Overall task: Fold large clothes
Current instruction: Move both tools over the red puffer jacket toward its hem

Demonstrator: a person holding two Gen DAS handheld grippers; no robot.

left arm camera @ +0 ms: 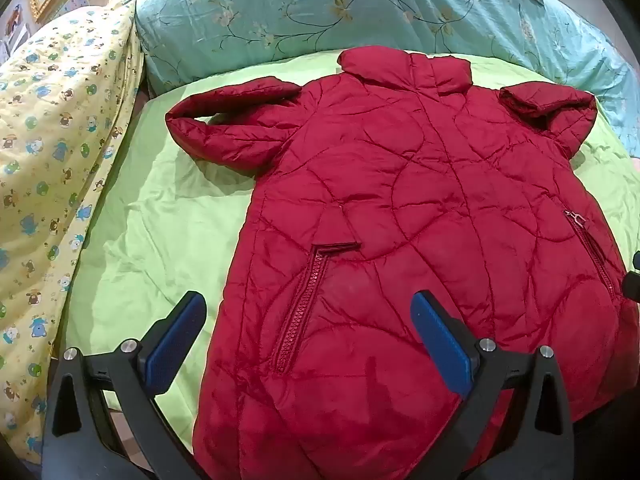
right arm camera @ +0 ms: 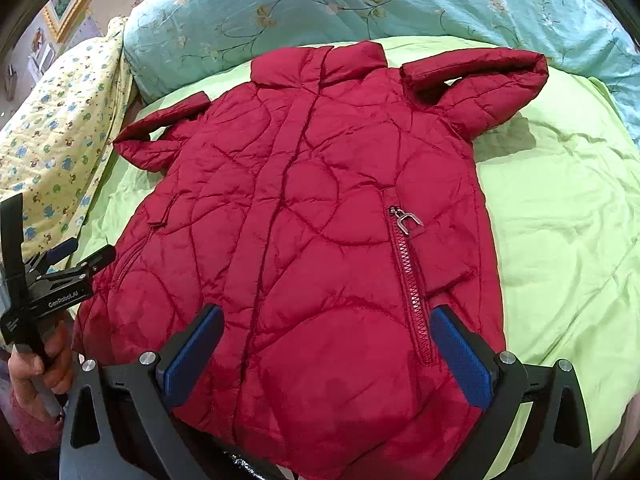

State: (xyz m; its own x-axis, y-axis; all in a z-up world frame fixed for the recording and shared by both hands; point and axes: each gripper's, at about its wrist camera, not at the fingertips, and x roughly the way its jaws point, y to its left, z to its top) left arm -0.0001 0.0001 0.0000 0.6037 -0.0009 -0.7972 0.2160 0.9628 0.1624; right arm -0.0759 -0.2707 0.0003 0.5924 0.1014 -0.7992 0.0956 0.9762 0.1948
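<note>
Floral pillow [left arm camera: 320, 12] beyond red jacket [left arm camera: 400, 200]

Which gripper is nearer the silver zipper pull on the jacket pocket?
Right. The right gripper hovers open over the jacket hem, just below the silver pull. The left gripper hovers open over the hem's other side, by the opposite pocket, farther away.

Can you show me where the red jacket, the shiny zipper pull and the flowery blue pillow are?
red jacket [right arm camera: 280, 216]: right wrist view, middle of its front.
zipper pull [right arm camera: 408, 218]: right wrist view, silver tab.
flowery blue pillow [left arm camera: 280, 20]: left wrist view, its front face.
</note>
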